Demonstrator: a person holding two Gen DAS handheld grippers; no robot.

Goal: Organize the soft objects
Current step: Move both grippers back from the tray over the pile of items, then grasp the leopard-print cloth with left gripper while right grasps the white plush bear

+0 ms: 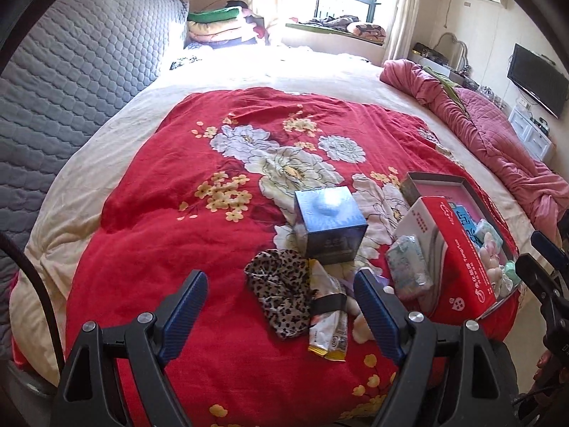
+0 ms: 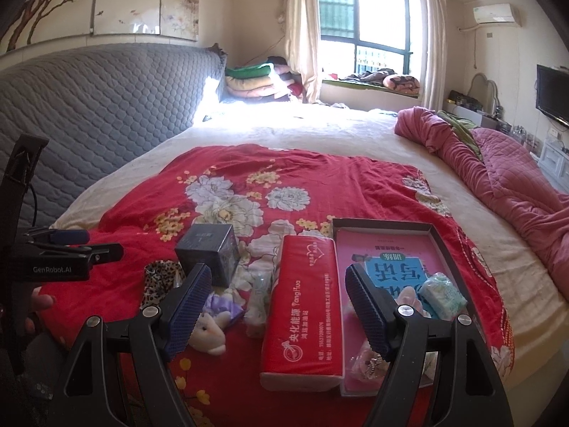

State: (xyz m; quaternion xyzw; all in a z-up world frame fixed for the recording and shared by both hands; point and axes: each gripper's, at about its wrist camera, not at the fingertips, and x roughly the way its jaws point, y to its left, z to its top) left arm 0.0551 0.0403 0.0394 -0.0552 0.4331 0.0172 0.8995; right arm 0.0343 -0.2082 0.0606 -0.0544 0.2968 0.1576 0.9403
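Open room: the red quilt (image 1: 149, 235) lies bare on its left half; the things crowd its near right part, by the bed's (image 1: 320, 71) edge.
Count: one tray (image 2: 441, 245), one red tissue pack (image 2: 302, 316), one dark box (image 1: 330, 224), one leopard pouch (image 1: 281, 295), one plush toy (image 2: 209, 331).
Soft things: small wrapped packs lie in the tray; the toy is white, lying on the quilt left of the tissue pack.
Left hand-held gripper (image 1: 281, 309): jaws wide, empty, over the pouch.
Right hand-held gripper (image 2: 277, 306): jaws wide, empty, over the tissue pack.
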